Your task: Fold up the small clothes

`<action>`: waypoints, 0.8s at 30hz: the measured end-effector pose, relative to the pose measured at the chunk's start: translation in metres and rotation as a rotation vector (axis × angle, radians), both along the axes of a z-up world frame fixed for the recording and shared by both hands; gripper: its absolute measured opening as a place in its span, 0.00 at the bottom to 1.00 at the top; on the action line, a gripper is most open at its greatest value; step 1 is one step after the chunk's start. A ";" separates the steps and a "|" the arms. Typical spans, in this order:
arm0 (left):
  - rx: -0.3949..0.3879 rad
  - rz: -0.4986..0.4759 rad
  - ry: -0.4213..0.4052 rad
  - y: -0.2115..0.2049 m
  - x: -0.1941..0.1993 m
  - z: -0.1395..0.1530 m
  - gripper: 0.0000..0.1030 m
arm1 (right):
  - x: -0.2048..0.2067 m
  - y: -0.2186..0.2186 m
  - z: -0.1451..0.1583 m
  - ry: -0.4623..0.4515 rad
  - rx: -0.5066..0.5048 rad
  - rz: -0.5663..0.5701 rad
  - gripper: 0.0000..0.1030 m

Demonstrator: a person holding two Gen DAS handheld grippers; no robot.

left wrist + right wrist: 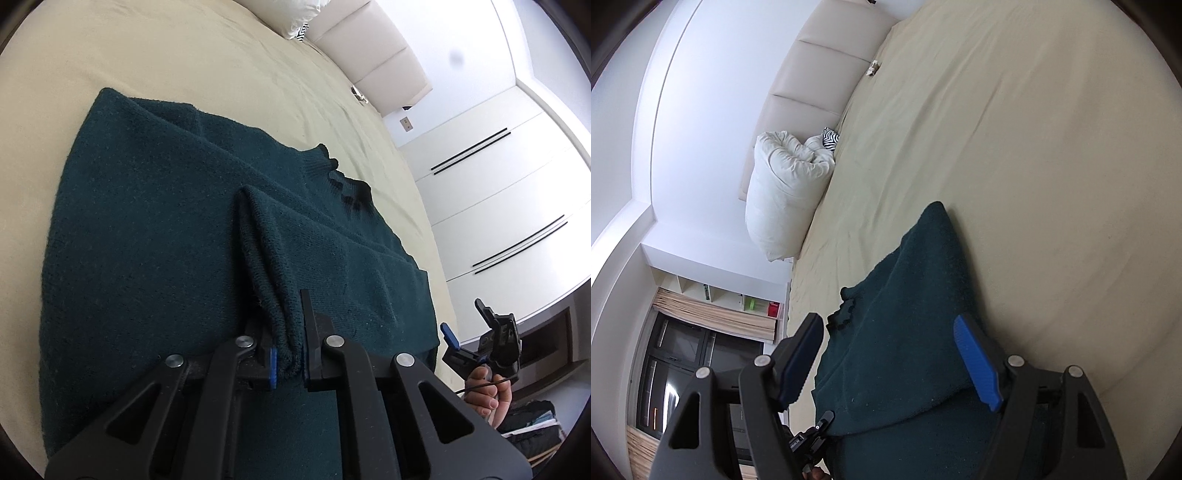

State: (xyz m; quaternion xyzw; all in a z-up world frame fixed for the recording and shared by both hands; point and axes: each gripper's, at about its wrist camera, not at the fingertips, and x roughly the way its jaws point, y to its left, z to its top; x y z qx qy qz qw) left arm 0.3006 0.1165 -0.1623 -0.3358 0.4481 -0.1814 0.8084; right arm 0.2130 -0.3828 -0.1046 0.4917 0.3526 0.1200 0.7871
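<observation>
1. I've got the dark green knit sweater [155, 236] spread on the bed [184, 55], collar toward the headboard [369, 51]. It looks to me like I'm mid-fold, carrying an edge across the body.
2. My left gripper [288, 354] has its jaws nearly closed, pinching a raised ridge of the knit. The fabric tents up from that pinch.
3. My right gripper [890, 365] hangs above the sweater's near edge with jaws wide apart and nothing in them.
4. Next move, as I judge it: lay the pinched fold flat across the body without dragging the layers underneath, then bring the free right side in to take a matching edge.
5. Hard to read: I can't tell whether the pinched piece is a sleeve cuff or a hem. The linkage hides the sweater's near edge in both views.
6. Whether sleeves are tucked under, I can't say. The pillow [783, 192] and wardrobe [491, 177] sit well apart.
</observation>
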 end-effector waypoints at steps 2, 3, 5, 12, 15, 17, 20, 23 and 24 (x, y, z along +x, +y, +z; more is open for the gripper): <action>0.005 0.003 0.003 -0.001 0.002 0.000 0.07 | 0.005 0.004 0.006 -0.017 -0.014 0.024 0.74; 0.014 0.001 0.005 -0.002 0.002 0.000 0.07 | 0.008 0.006 0.008 -0.017 -0.019 0.035 0.74; 0.031 -0.009 0.014 -0.004 0.004 -0.002 0.08 | 0.018 0.010 0.007 -0.011 -0.027 0.055 0.74; 0.099 0.012 0.063 -0.003 -0.011 0.013 0.10 | 0.070 0.019 -0.031 0.085 -0.030 0.142 0.75; 0.226 0.051 -0.024 -0.010 -0.027 0.041 0.10 | 0.070 0.022 -0.038 0.080 -0.056 0.145 0.73; 0.286 0.043 -0.113 -0.021 -0.029 0.062 0.10 | 0.064 0.024 -0.032 0.069 -0.083 0.159 0.73; 0.315 -0.020 -0.197 -0.043 -0.016 0.077 0.10 | 0.056 0.021 -0.023 0.042 -0.050 0.158 0.74; 0.381 -0.036 -0.182 -0.057 -0.004 0.068 0.10 | 0.048 0.020 -0.026 0.038 -0.036 0.158 0.78; 0.397 -0.031 -0.161 -0.057 -0.002 0.062 0.10 | 0.046 0.022 -0.029 0.039 -0.055 0.169 0.78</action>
